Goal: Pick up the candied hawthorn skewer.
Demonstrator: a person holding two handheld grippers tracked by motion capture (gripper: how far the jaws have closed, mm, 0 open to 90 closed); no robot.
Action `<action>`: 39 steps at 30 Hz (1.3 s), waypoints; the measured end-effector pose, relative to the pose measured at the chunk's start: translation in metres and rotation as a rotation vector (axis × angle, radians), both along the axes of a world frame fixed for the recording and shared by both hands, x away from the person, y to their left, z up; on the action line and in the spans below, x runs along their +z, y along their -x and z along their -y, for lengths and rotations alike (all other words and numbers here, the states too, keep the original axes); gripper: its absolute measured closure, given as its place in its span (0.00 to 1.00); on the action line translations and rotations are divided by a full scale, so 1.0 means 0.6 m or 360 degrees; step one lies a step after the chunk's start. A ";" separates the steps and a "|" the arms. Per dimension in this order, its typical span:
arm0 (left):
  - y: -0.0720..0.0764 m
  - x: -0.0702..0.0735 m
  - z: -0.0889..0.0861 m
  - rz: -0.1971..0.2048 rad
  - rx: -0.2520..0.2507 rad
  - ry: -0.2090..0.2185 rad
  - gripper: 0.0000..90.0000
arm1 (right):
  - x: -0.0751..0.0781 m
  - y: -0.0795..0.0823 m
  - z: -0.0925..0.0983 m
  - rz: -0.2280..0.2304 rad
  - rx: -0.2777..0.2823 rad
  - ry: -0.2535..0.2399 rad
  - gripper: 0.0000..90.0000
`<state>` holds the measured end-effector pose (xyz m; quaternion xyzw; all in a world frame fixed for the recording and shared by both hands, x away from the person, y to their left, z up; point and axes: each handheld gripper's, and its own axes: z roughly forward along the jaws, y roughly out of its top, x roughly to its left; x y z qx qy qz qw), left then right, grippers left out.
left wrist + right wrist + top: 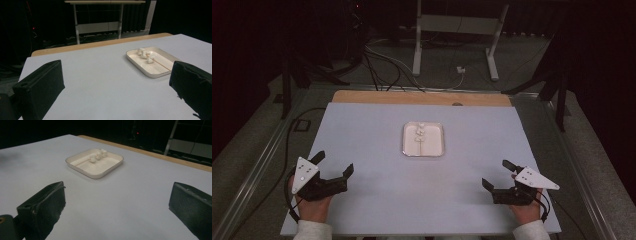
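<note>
A shallow white square tray (435,144) sits at the middle of the pale table. A few small white lumps (419,131) lie in its far left part, along a thin stick. My left gripper (335,162) rests open at the near left, well short of the tray, with nothing between its jaws. My right gripper (496,173) rests open at the near right, also holding nothing. In the left gripper view the tray (143,69) with the lumps (146,55) lies ahead to the right. In the right gripper view the tray (82,163) and lumps (98,155) lie ahead to the left.
The pale sheet (362,130) covers a wooden tabletop whose bare strip (377,97) shows along the far edge. Beyond it stand a white table frame (457,30) and cables on the dark floor. Metal rails run along both sides.
</note>
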<state>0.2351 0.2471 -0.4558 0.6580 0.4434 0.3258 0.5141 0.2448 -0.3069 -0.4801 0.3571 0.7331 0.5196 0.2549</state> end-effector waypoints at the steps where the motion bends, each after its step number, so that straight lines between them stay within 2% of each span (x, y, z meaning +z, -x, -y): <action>1: -0.001 -0.001 -0.001 -0.0004 -0.0003 0.0006 0.01 | -0.001 -0.001 0.000 0.0002 -0.0005 0.0012 0.01; 10: -0.003 -0.008 0.003 -0.0022 -0.0020 0.0026 0.01 | 0.000 -0.003 0.001 -0.0003 -0.0061 0.0000 0.01; 13: -0.009 -0.002 0.007 -0.0028 -0.0024 0.0022 0.01 | 0.000 -0.004 0.000 -0.0023 -0.0060 -0.0006 0.01; 15: -0.014 0.001 0.011 -0.0054 -0.0021 0.0038 0.01 | -0.001 -0.005 0.000 -0.0034 -0.0082 -0.0016 0.01; 18: -0.022 0.005 0.017 -0.0085 -0.0031 0.0023 0.01 | 0.001 -0.004 0.000 -0.0024 -0.0090 -0.0035 0.01; 22: -0.031 0.015 0.024 -0.0104 -0.0047 0.0007 0.01 | -0.001 -0.003 -0.001 -0.0024 -0.0103 0.0009 0.01; 24: -0.035 0.021 0.028 -0.0097 -0.0056 0.0000 0.00 | -0.002 -0.003 -0.001 -0.0027 -0.0108 0.0005 0.01; 30: -0.060 0.029 0.042 -0.0150 -0.0116 0.0000 0.01 | -0.004 -0.003 -0.001 -0.0034 -0.0112 0.0010 0.01; 39: -0.090 0.031 0.067 -0.0183 -0.0164 -0.0009 0.01 | -0.006 -0.004 0.004 -0.0040 -0.0131 0.0009 0.01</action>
